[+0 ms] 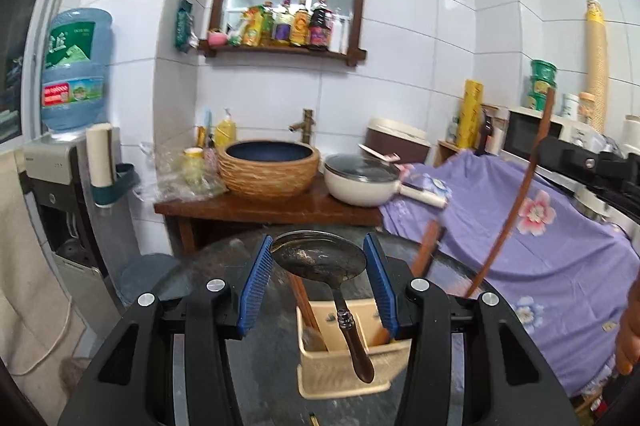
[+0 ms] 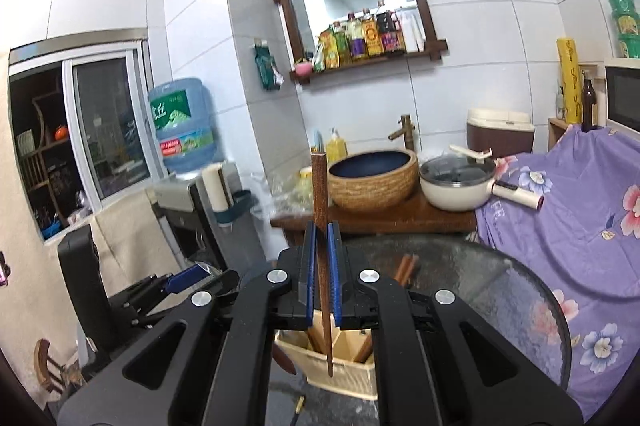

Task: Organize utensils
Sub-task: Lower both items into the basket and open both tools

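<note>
My left gripper is shut on the bowl of a metal spoon. The spoon's brown handle hangs down over a beige utensil holder that has chopsticks standing in it. In the right wrist view, my right gripper is shut on one brown chopstick. It stands nearly upright, with its lower end in front of the same holder. That chopstick also shows at the right of the left wrist view. The left gripper's blue pad shows low on the left.
The holder stands on a round dark glass table. A purple flowered cloth covers furniture to the right. Behind are a wooden counter with a woven basin, a white pot, and a water dispenser at the left.
</note>
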`<move>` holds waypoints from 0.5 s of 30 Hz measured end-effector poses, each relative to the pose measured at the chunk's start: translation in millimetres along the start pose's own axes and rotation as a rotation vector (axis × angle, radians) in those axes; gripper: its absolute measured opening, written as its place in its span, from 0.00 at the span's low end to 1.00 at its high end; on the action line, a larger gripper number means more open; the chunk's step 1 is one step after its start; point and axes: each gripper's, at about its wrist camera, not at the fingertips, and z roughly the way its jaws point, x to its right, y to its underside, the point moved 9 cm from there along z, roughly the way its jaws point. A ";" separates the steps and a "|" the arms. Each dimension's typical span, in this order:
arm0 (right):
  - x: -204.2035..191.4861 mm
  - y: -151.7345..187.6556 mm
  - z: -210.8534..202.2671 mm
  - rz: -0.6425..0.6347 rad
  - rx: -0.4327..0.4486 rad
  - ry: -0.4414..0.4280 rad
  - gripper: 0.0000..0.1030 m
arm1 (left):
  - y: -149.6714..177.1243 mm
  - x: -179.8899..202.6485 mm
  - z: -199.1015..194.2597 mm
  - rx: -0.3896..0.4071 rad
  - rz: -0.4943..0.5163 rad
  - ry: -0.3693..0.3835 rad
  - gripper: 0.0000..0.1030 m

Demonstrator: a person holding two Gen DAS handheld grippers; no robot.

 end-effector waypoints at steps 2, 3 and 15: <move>-1.4 -6.7 2.6 -0.019 0.035 0.021 0.03 | -6.4 -2.6 4.5 0.017 -0.008 -0.019 0.44; -1.5 -9.8 4.7 -0.026 0.051 0.029 0.02 | -9.0 -3.9 6.1 0.024 -0.011 -0.023 0.44; 19.3 54.5 57.0 -0.011 -0.042 0.083 0.03 | 20.2 -8.5 51.9 -0.006 0.021 -0.096 0.44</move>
